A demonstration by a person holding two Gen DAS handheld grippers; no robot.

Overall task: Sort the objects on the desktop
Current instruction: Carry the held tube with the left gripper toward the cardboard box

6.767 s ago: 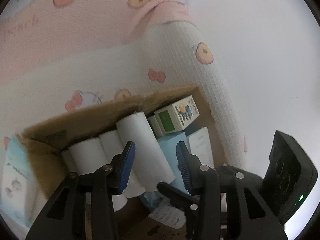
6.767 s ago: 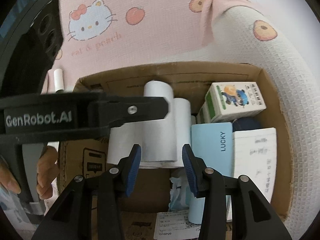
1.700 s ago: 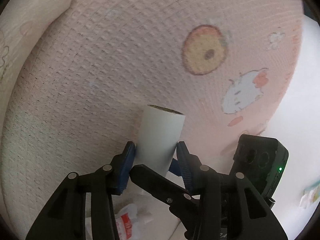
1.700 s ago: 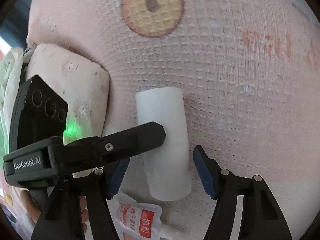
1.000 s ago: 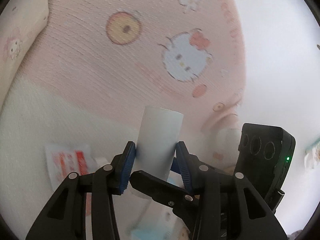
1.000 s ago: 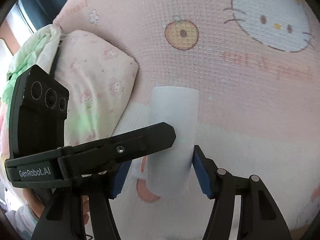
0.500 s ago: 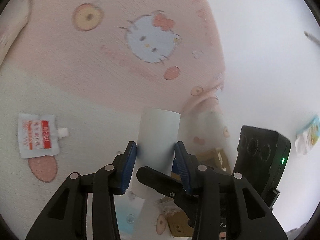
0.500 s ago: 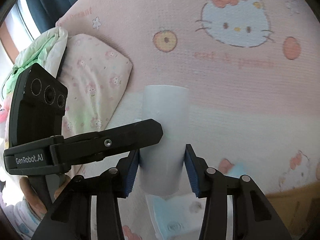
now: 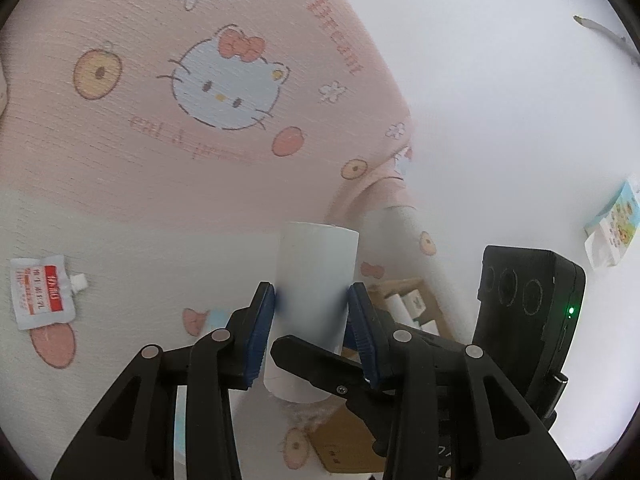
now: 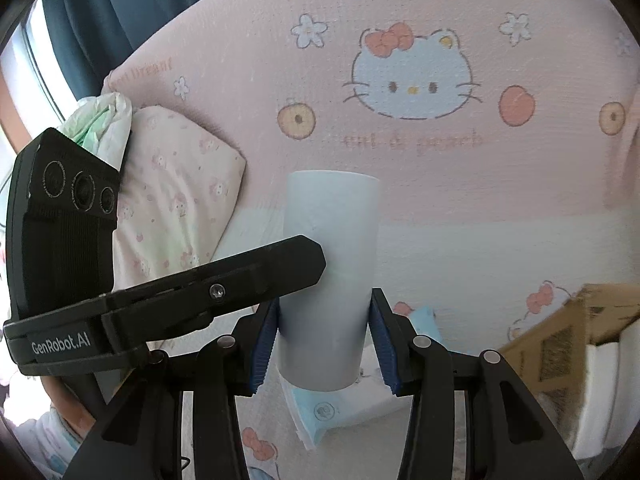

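Right wrist view: right claw [image 10: 322,344] clamped on white paper roll [image 10: 330,280], left claw [image 9: 312,330] gripping same roll too, pads both sides. Roll's up off the bed [image 10: 500,252]. Cardboard box [image 10: 560,340] w/ other rolls sits down-right of claw. Left to do: sachet [image 9: 40,296], blue pack [image 10: 332,412] loose.

Both the left gripper [image 9: 312,312] and right gripper [image 10: 324,328] are clamping one white roll [image 10: 328,280] between their blue pads, jaws half-spread.

Cartoon-cat blanket [image 10: 420,128], floral pillow [image 10: 176,184]
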